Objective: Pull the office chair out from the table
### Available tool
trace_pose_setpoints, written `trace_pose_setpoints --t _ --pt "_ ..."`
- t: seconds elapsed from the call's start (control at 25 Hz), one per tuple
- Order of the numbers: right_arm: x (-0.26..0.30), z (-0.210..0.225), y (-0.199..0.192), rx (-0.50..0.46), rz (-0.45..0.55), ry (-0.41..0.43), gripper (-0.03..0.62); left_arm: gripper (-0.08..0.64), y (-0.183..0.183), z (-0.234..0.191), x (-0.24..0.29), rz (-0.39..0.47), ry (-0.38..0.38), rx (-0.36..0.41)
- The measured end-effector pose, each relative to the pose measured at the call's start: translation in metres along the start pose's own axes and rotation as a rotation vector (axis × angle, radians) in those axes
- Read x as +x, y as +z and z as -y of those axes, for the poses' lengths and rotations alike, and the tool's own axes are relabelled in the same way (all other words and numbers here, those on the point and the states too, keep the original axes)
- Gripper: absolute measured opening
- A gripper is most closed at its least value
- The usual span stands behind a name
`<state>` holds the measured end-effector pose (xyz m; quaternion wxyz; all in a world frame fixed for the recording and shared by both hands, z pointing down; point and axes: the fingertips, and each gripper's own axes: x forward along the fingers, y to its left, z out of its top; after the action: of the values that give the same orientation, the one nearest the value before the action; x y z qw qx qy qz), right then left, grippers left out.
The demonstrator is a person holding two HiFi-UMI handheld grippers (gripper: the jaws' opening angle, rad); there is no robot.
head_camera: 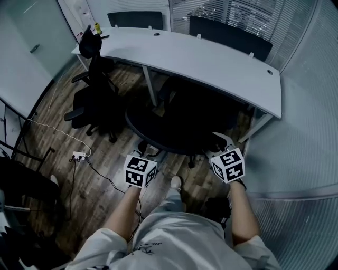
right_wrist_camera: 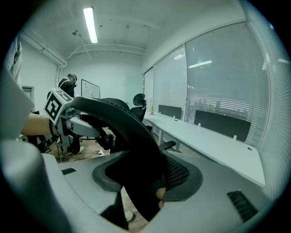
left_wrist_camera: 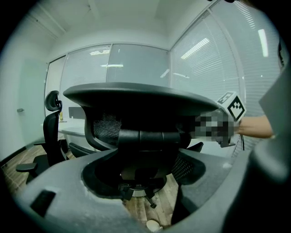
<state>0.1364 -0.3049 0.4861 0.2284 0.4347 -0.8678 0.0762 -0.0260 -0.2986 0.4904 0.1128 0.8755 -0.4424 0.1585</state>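
a wood-plank floor (head_camera: 58, 158) is running under glass walls with slatted blinds (head_camera: 248, 16). a long, pale, smooth table (head_camera: 211, 63) is curving across the room, with dark divider panels (head_camera: 229, 34) standing along its far edge. the office chair (head_camera: 174, 124), black with a mesh back and a rounded rim, is sitting tucked against the table's near edge, at about its middle. a second black chair (head_camera: 92, 100) is standing at the table's left end. the left hand-held gripper (head_camera: 148, 156) is clenching on the near rim of the office chair's back, and the right hand-held gripper (head_camera: 219, 143) is grasping the same rim further right, mesh pressing against one jaw. each is carrying a cube of black-and-white square markers. a white power strip (head_camera: 79, 155) is lying on the floor at left. a small yellow bottle (head_camera: 97, 27) is standing at the table's far left corner.
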Motion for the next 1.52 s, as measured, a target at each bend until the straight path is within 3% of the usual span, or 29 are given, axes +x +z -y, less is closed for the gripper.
trace_pose_setpoints --t 0.84,1.52 --pt "-0.039 -0.071 -0.021 0.033 0.022 0.034 0.199 0.319 -0.031 0.019 -0.072 0.043 0.012 -0.016" --pt "-0.058 -0.124 -0.03 0.053 0.006 0.008 0.199 0.319 -0.054 0.023 -0.121 0.035 -0.016 -0.001"
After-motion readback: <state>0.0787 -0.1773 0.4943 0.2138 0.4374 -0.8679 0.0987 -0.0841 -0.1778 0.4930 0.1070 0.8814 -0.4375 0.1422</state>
